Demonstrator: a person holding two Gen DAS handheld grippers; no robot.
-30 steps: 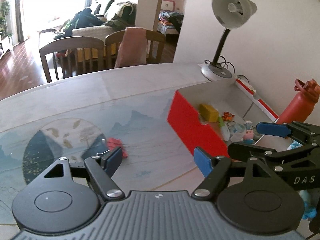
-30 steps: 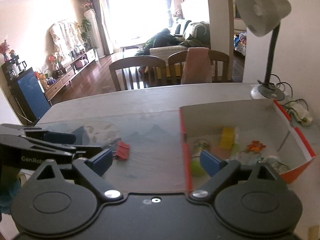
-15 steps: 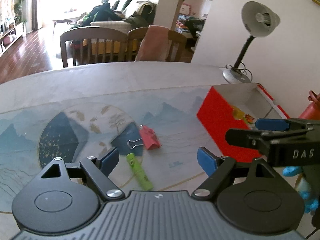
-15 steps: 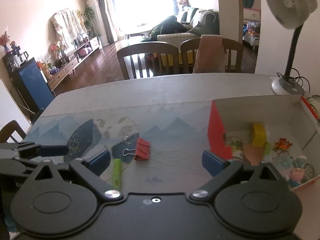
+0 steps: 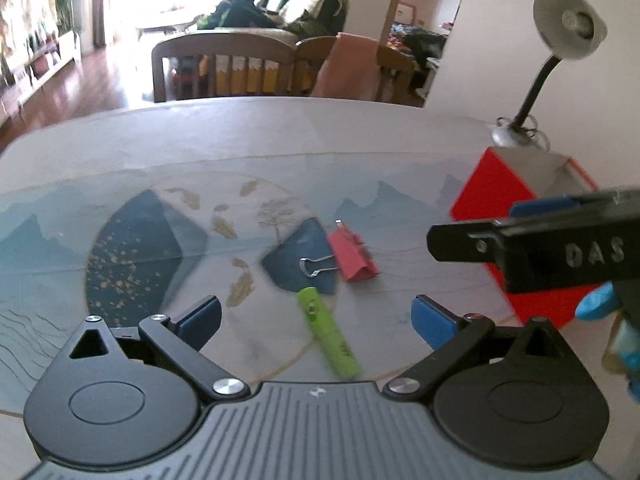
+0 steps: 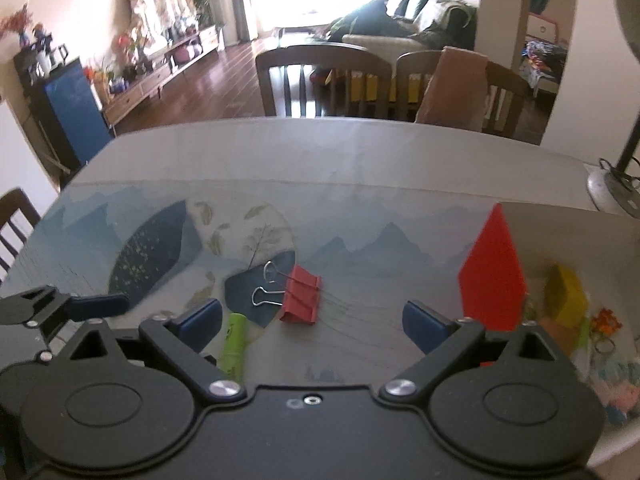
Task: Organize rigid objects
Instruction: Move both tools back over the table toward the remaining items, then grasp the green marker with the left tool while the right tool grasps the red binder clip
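A red binder clip point(image 5: 354, 258) with silver handles lies on the patterned table mat; it also shows in the right wrist view point(image 6: 300, 294). A green highlighter point(image 5: 329, 332) lies just nearer, partly behind my right gripper's left finger in the right wrist view point(image 6: 234, 344). A red-sided box point(image 6: 494, 276) at the right holds a yellow block point(image 6: 566, 296) and several small toys. My left gripper point(image 5: 316, 318) is open and empty above the highlighter. My right gripper point(image 6: 312, 320) is open and empty, just short of the clip.
A grey desk lamp point(image 5: 560, 52) stands behind the box at the table's far right. Wooden chairs point(image 6: 324, 80) line the table's far edge. My right gripper's arm point(image 5: 540, 254) crosses the left wrist view at the right; my left gripper's finger point(image 6: 60, 306) shows at the left.
Both grippers have swung left, away from the box and toward the clip and highlighter, which now sit nearer the middle of both views. Both stay open and empty.
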